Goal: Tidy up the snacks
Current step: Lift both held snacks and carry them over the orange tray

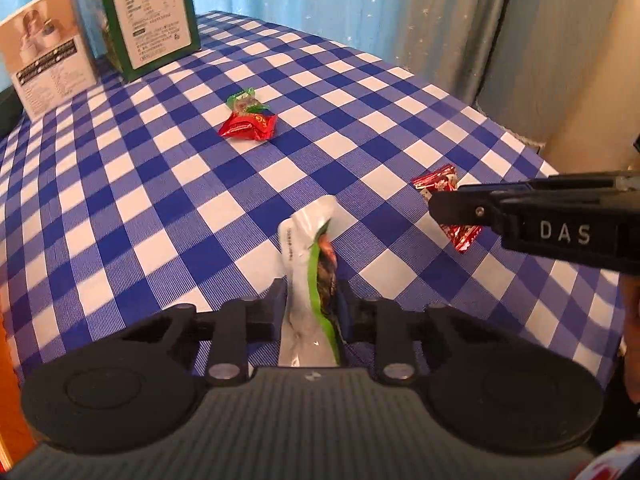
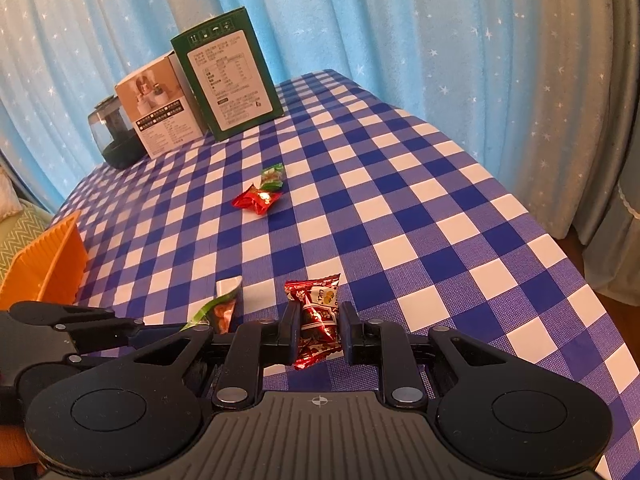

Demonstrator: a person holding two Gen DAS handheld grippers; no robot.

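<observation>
Left claw (image 1: 310, 304) is clamped on a green-and-white packet (image 1: 310, 264), held upright off the cloth; right claw (image 2: 319, 330) straddles a red candy (image 2: 316, 316), pads near it, though we can't tell if they've bitten; orange bin (image 2: 44, 268) sits left of the packet; two more candies (image 2: 260, 194) lie beyond it, toward the green box (image 2: 228, 80). Our worry: foil wrapper squirts out if the pinch lands on its edge; the claws are close enough to clash.

Left tongs (image 1: 312, 300) clamped (right tongs (image 2: 320, 330) parted).
</observation>
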